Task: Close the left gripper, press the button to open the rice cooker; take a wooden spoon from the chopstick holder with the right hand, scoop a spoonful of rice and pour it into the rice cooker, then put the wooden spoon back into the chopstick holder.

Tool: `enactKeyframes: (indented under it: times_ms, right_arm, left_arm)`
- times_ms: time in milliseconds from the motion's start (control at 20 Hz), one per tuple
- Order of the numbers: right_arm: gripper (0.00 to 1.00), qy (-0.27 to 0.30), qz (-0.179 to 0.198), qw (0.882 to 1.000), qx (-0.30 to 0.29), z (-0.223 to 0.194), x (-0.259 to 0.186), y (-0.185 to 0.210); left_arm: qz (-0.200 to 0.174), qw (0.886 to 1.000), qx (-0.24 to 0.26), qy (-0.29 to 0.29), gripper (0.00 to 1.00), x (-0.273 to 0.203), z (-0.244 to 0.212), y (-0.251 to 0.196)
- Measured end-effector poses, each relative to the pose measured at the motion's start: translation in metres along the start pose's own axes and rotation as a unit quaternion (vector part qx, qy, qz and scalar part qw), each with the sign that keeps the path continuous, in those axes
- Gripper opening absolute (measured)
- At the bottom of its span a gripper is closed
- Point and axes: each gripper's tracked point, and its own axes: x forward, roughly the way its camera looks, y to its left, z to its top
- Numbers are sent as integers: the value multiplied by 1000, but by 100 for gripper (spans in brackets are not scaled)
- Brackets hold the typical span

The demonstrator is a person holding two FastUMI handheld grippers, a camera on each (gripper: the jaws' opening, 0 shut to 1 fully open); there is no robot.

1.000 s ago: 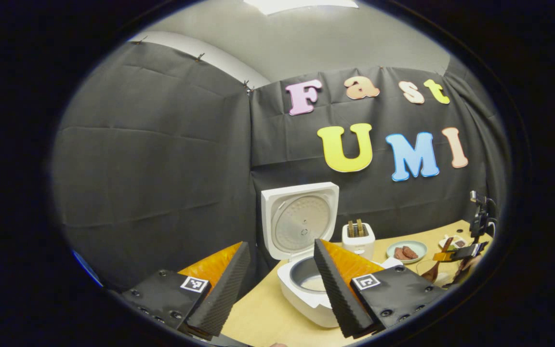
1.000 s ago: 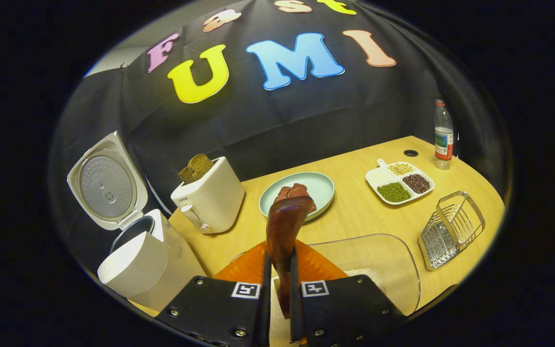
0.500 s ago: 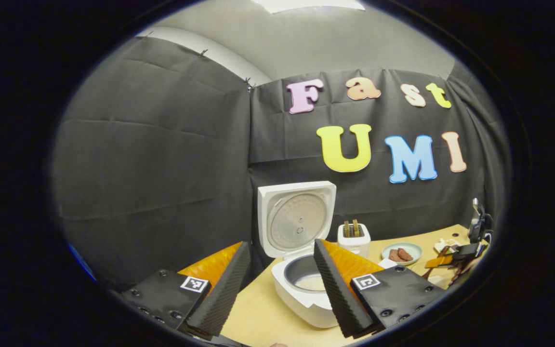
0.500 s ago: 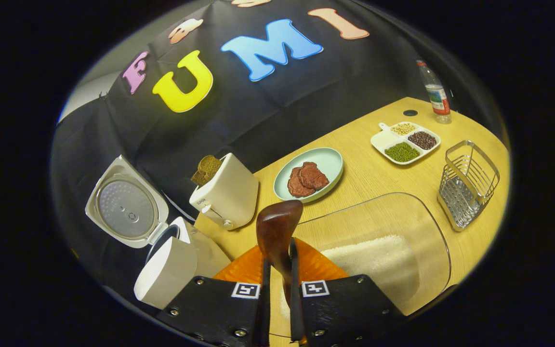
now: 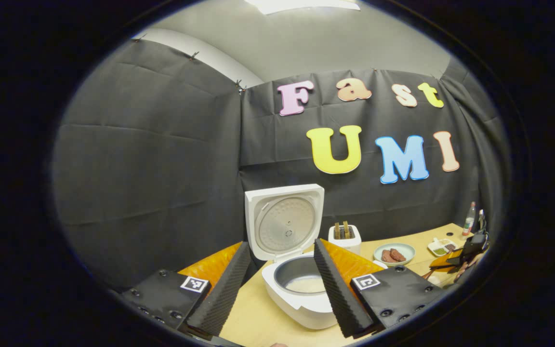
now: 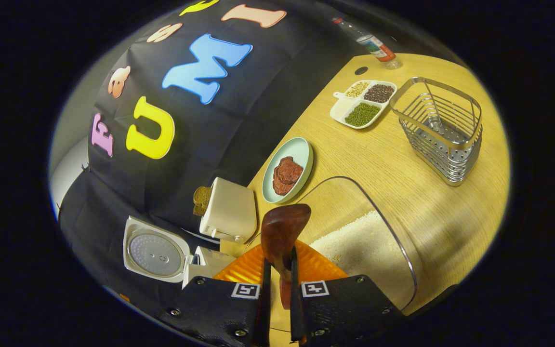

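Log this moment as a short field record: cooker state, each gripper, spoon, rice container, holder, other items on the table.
rice cooker: lid up, inner pot exposed
left gripper: open, holds nothing, cooker ahead of it
right gripper: shut on wooden spoon
wooden spoon: bowl end forward, beside the rice
clear rice container: white rice inside
chopstick holder: wire basket, upright, no utensils
others: toaster, plate of meat, divided bean dish, bottle

Both cams face wall; share rice cooker (image 5: 297, 284), toaster (image 6: 228, 210).
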Motion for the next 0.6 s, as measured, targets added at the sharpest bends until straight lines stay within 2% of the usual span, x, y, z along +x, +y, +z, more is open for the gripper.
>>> enactKeyframes:
  times_ms: [300, 500, 600]
  right_arm:
    - [17, -10, 36, 997, 62, 21, -15, 8]
    - [17, -10, 69, 994, 83, 29, -26, 35]
    - [17, -10, 86, 993, 83, 34, -32, 53]
  left_arm:
    - [-12, 1000, 7, -8, 89, -1, 6, -13]
    - [-12, 1000, -6, -9, 96, -3, 5, -15]
    - [-11, 1000, -12, -9, 96, -3, 4, -14]
